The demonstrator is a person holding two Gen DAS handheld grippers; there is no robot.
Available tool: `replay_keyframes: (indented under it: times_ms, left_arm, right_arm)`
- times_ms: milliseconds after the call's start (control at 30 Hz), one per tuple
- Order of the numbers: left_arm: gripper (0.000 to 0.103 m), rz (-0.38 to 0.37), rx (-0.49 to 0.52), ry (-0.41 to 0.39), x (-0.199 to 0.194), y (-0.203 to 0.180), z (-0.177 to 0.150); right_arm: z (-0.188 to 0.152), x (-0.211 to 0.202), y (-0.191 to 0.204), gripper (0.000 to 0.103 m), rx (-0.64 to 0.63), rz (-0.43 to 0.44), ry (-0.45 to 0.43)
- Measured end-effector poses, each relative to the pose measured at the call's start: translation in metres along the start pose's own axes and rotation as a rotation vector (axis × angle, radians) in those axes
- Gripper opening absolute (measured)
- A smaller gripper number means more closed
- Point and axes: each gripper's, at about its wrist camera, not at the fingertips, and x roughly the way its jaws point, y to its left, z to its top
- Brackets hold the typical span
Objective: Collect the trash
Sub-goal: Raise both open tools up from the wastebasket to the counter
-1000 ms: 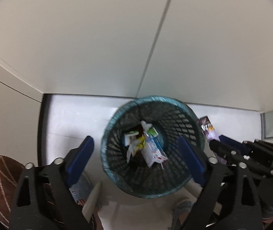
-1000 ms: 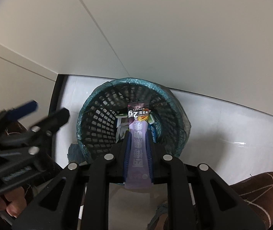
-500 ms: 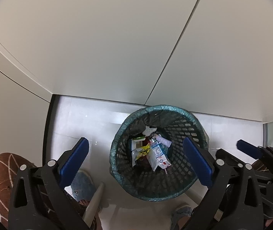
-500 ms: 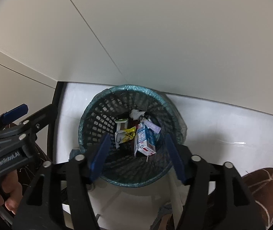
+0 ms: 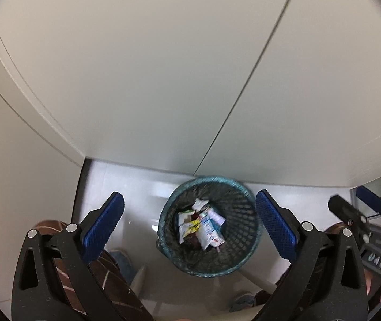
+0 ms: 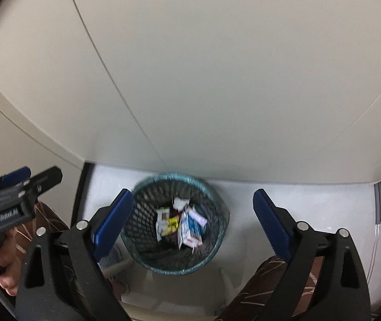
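Several trash pieces [image 6: 179, 224] lie inside the mesh bin [image 6: 147, 206]. Your left gripper [image 5: 190, 226] and right gripper [image 6: 193, 215] hang above it, both spread and empty. No loose trash shows beside the bin, so collection looks about finished.

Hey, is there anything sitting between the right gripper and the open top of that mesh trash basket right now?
Nothing visible does. The right gripper hangs open and empty above the mesh trash basket, whose mouth is uncovered, with only wrappers and a small carton lying at its bottom.
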Motion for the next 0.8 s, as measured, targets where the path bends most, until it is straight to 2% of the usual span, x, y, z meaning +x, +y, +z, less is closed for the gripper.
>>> replay_keyframes:
  times_ms: [233,500,800]
  left_arm:
    - [0.097,-0.026,0.021,-0.127,-0.089,-0.015,0.021]
    - [0.097,-0.033,0.061,-0.259,-0.189,-0.041,0.051]
    - [0.097,0.007,0.048,-0.39,-0.266,-0.057,0.105]
  right_arm:
    - [0.035,-0.088,0.001,0.09,0.013,-0.003,-0.152]
    - [0.068,-0.171,0.004,0.09,0.001,0.003,-0.271]
    - [0.114,-0.25,0.005,0.09,0.004,-0.013,-0.389]
